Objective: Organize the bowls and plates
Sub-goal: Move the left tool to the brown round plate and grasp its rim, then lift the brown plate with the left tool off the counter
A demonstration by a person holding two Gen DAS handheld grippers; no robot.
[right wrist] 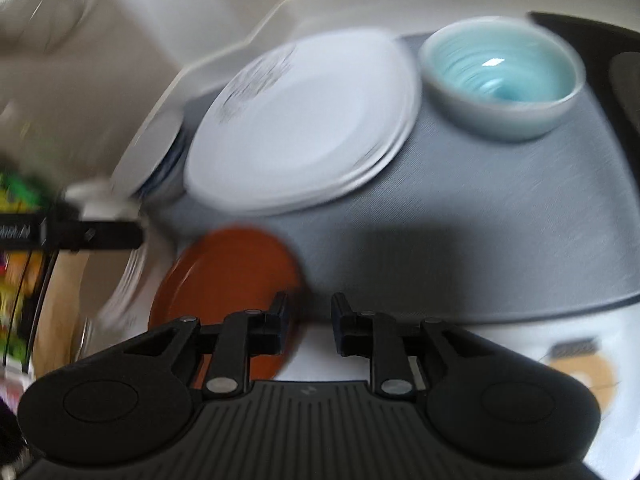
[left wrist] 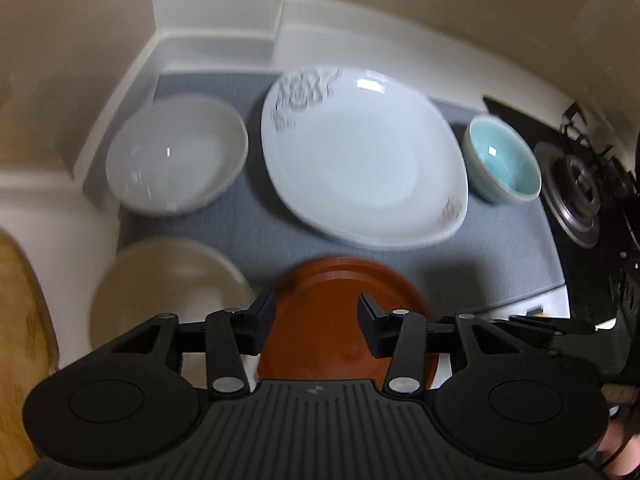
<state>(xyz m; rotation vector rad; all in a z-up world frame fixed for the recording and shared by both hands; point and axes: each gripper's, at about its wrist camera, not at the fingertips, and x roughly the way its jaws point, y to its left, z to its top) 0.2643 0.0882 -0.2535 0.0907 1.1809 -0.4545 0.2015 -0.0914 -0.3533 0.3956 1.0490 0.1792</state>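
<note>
We hold our left gripper tipped steeply downward, its jaws parted with a clear gap and nothing pinched between the dark pads. Our right gripper also angles down — its jaws stand apart by a narrower gap, and they too grip nothing. In the right wrist view the left gripper's body juts in from the left edge, blurred.

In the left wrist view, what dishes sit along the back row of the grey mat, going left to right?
White bowl → large white plate with grey floral print → small turquoise bowl. Beyond the mat's right edge comes the stove burner.
</note>
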